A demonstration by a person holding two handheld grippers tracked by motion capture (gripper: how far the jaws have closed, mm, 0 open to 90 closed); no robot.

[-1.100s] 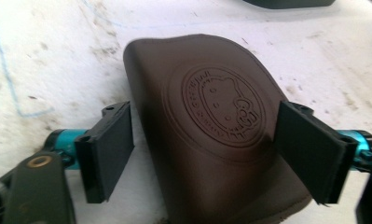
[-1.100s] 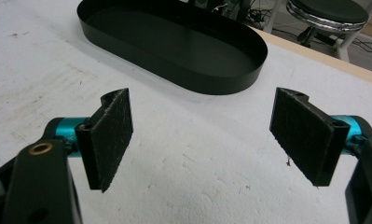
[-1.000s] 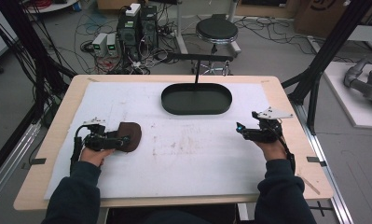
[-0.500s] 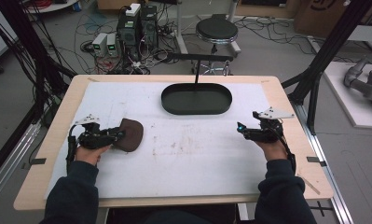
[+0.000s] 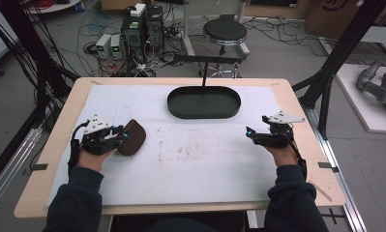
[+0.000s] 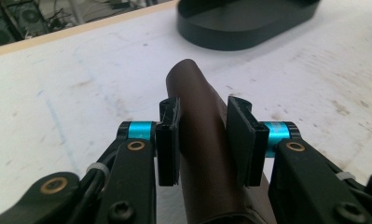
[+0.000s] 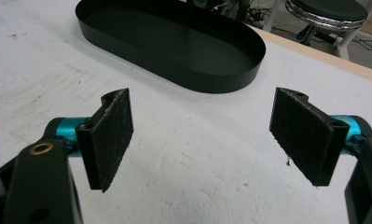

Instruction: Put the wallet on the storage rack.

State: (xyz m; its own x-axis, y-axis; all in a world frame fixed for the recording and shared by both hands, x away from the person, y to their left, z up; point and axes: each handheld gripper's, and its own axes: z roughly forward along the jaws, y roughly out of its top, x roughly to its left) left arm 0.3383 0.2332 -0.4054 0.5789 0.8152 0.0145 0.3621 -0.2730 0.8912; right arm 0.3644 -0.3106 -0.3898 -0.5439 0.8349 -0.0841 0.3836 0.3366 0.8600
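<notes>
The left hand-held gripper (image 5: 114,138) is holding the brown case (image 5: 132,137) at the left side of the counter (image 5: 55,159), over the white mat (image 5: 195,164). Its jaws have just been closing, and in the left gripper view the two black pads (image 6: 168,140) are pressing on the case (image 6: 200,140) from both sides, with the case's rounded edge running up between them and pointing away from the camera. In the high view the case is sitting just right of the left hand (image 5: 95,150), its far end sticking out past the jaws toward the middle of the counter; whether its underside is touching the mat I cannot tell.

The right hand-held gripper (image 5: 255,137) is hovering at the right side of the counter, well apart from the case, its jaws pointing toward the middle. In the right gripper view its pads (image 7: 111,135) are standing wide with only bare mat between them, so it is gripping nothing.

A black oval tray (image 5: 204,114) is lying at the far middle of the counter, between the two grippers but farther back, apart from both. It is showing beyond the case in the left gripper view (image 6: 249,39) and beyond the wide jaws in the right gripper view (image 7: 174,70).
</notes>
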